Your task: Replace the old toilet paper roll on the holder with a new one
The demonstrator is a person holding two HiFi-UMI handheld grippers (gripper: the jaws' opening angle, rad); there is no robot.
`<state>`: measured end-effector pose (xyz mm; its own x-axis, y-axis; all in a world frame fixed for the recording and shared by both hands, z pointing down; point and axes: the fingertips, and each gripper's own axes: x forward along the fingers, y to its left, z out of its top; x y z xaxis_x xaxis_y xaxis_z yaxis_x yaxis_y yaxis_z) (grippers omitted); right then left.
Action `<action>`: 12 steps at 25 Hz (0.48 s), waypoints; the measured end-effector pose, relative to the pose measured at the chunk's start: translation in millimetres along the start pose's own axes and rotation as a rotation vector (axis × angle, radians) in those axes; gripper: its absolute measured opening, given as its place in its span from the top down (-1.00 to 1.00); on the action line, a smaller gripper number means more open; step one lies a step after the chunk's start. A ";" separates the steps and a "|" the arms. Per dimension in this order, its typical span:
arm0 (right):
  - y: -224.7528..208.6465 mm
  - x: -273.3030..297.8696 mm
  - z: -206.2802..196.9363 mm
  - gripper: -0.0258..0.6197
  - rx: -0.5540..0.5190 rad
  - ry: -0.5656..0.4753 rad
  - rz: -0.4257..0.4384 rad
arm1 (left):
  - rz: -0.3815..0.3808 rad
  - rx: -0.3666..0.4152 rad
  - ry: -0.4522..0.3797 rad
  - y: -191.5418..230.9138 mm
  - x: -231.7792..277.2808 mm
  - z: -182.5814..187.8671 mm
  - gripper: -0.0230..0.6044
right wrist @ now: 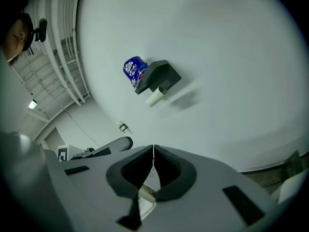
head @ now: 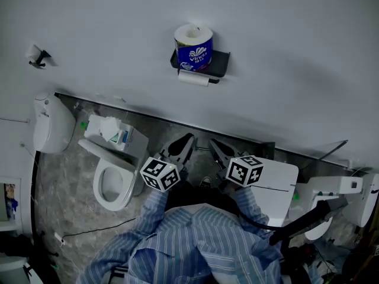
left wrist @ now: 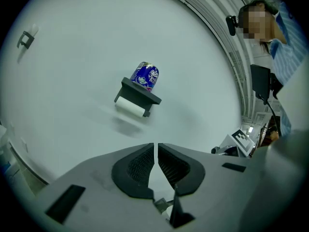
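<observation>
A blue-wrapped new roll point(head: 193, 45) stands upright atop the dark wall holder point(head: 221, 61), the thin white old roll point(head: 193, 79) mounted beneath.

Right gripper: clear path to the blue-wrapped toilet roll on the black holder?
Probably yes: nothing between right gripper and blue-wrapped toilet roll atop black wall holder; shut fingers must open first.

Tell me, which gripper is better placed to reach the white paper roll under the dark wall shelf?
Right, narrowly. Both are shut and empty, away from the wall, but the white paper roll sits straight ahead of the right gripper and off-centre for the left gripper.
</observation>
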<state>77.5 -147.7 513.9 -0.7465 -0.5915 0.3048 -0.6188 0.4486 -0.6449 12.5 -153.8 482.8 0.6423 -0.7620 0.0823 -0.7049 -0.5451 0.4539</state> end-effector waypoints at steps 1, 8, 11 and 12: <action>-0.6 0.8 0.3 0.90 -0.002 0.003 0.008 | 0.007 -0.011 0.000 1.9 1.5 0.8 0.90; -10.4 9.0 -2.7 0.90 0.026 0.021 0.019 | 0.013 -0.055 0.004 10.7 8.2 2.6 0.90; -13.2 12.3 -1.5 0.90 0.031 0.029 0.010 | -0.011 -0.077 0.017 15.4 14.4 4.6 0.90; -14.0 14.1 0.6 0.90 0.028 0.029 0.007 | -0.023 -0.085 0.018 17.3 18.0 6.3 0.90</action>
<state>75.8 -162.6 526.8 -0.7582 -0.5681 0.3202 -0.6064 0.4338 -0.6664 10.0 -179.2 486.5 0.6636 -0.7431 0.0864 -0.6624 -0.5300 0.5295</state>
